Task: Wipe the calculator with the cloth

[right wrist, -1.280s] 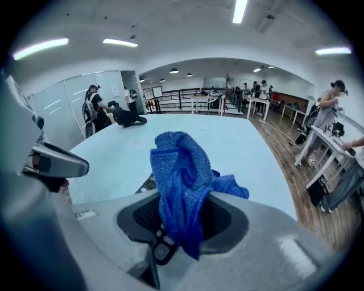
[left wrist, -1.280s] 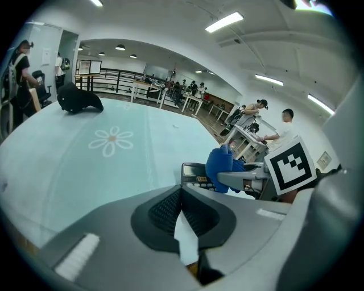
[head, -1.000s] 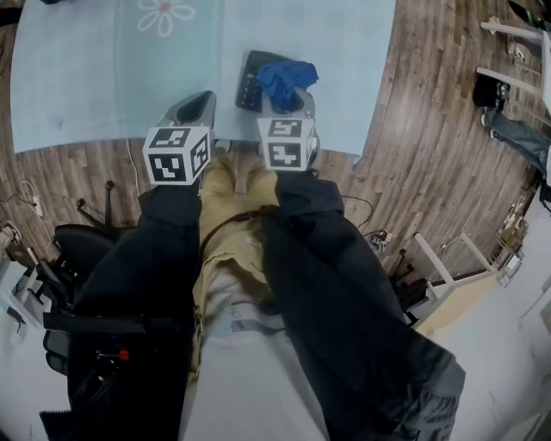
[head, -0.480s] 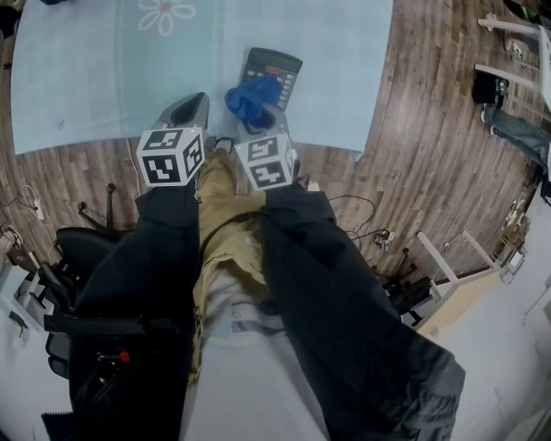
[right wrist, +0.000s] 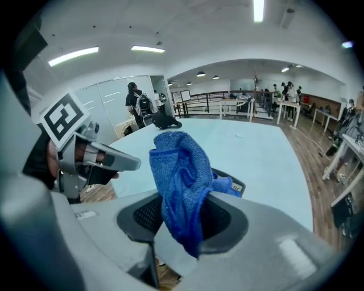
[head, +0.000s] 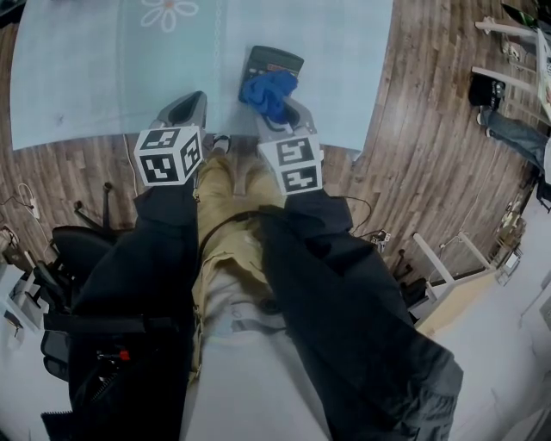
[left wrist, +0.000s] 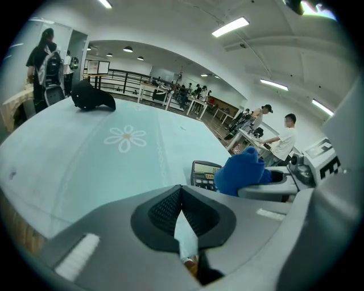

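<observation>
A dark calculator (head: 277, 62) lies on the pale blue table (head: 103, 77) near its front edge; it shows in the left gripper view (left wrist: 203, 174) and partly behind the cloth in the right gripper view (right wrist: 230, 182). My right gripper (head: 277, 108) is shut on a bunched blue cloth (head: 268, 90), which rests over the calculator's near end. The cloth (right wrist: 181, 182) fills the jaws in the right gripper view. My left gripper (head: 188, 110) hovers at the table's front edge, left of the calculator, shut with nothing in it (left wrist: 181, 206).
A white flower print (head: 168, 14) marks the table's far side. A dark object (left wrist: 91, 96) lies at the table's far end. Wooden floor (head: 430, 112) lies to the right, with furniture legs and cables. People stand in the background hall.
The right gripper swept the cloth left off the calculator, then back right and forward onto its near end. The left gripper stayed nearly still.
</observation>
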### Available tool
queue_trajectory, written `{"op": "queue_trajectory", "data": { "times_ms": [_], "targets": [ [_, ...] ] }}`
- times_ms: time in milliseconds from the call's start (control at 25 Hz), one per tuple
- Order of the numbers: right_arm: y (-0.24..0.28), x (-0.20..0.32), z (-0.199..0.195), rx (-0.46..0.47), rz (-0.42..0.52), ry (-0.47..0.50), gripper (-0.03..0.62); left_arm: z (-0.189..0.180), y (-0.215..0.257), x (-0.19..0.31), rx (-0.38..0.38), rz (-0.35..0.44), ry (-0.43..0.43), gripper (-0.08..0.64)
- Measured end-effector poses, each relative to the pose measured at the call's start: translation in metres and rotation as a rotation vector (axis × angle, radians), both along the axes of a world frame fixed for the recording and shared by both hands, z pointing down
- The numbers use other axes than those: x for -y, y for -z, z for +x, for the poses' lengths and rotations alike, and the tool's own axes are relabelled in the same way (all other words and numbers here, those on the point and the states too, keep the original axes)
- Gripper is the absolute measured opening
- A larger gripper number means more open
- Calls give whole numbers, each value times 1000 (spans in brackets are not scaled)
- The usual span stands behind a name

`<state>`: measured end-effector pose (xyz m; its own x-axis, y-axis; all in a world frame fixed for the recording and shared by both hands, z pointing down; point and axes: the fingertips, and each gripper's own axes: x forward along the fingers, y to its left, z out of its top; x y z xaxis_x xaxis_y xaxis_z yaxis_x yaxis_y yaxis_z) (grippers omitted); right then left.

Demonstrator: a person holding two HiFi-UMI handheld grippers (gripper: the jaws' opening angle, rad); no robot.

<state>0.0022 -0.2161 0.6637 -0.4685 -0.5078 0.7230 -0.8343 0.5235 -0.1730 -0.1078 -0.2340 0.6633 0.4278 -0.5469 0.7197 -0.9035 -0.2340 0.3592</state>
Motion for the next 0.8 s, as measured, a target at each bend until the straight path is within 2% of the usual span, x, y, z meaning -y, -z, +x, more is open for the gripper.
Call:
{"op": "queue_trajectory", "data": {
  "times_ms": [200, 320, 480, 800],
  "targets": [
    [0, 37, 44, -98, 74, -106, 155, 0, 0, -2, -6, 3, 0, -3],
    [-10, 53, 58, -174, 80, -140, 155, -1, 0, -4, -3, 0, 0, -3],
    [-34, 55, 50, -214, 39, -119, 155, -4, -3, -9, -1, -11, 0, -3],
    [-54, 22, 13, -217, -10, -25, 153, -6, -4, -9, 0, -13, 1, -3]
  ]
}}
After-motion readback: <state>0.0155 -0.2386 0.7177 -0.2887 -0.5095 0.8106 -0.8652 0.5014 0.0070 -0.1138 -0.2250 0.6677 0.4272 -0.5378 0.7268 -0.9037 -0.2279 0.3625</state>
